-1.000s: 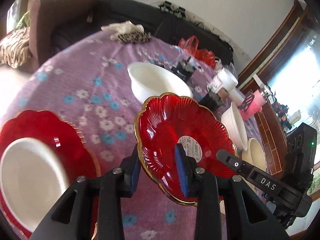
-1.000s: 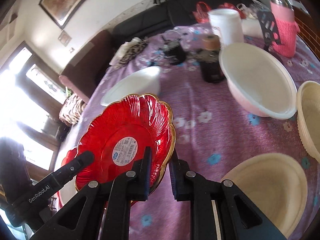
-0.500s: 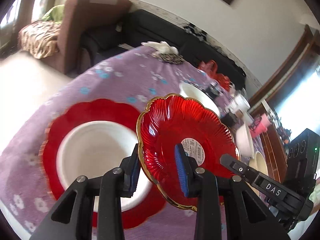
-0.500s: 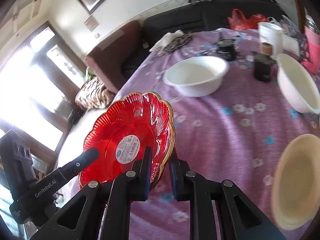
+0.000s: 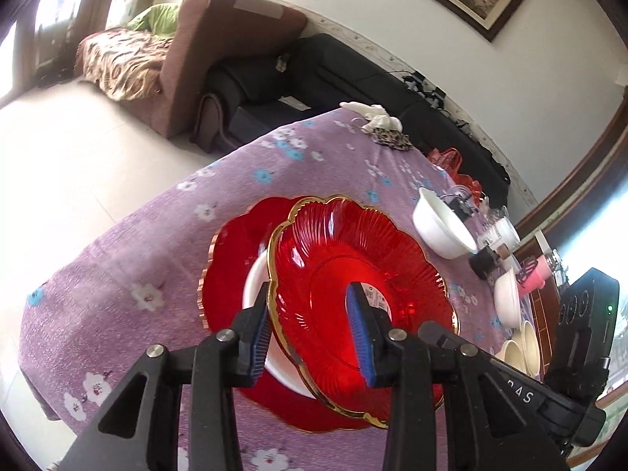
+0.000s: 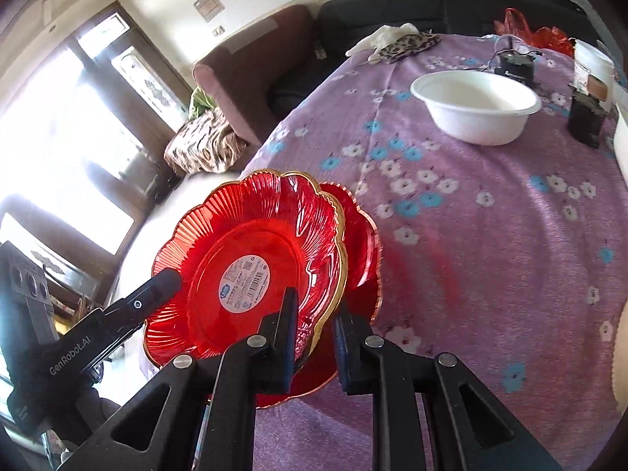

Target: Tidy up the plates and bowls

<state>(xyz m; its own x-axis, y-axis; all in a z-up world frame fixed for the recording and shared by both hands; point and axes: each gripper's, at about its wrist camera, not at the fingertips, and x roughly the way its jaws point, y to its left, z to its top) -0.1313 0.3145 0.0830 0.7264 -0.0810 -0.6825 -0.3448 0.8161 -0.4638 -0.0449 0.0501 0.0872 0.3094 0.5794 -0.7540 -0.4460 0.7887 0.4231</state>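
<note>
From the left wrist view, the left gripper (image 5: 312, 331) pinches the rim of a shiny red see-through plate with a wavy gold edge (image 5: 345, 274), its two blue pads shut on it. A second ago this plate hung over bare purple flowered cloth (image 5: 129, 259). Now it hangs right above the other red plate (image 5: 231, 259) with a white bowl (image 5: 255, 286) in it, so the stack is close.

From the right wrist view, the right gripper (image 6: 314, 325) grips the same plate (image 6: 251, 251) on its other rim, closed tight. The plate seems tilted and not touching the one below (image 6: 363, 243), though that is hard to tell. A white round bowl (image 6: 477, 106) sits far past it.
</note>
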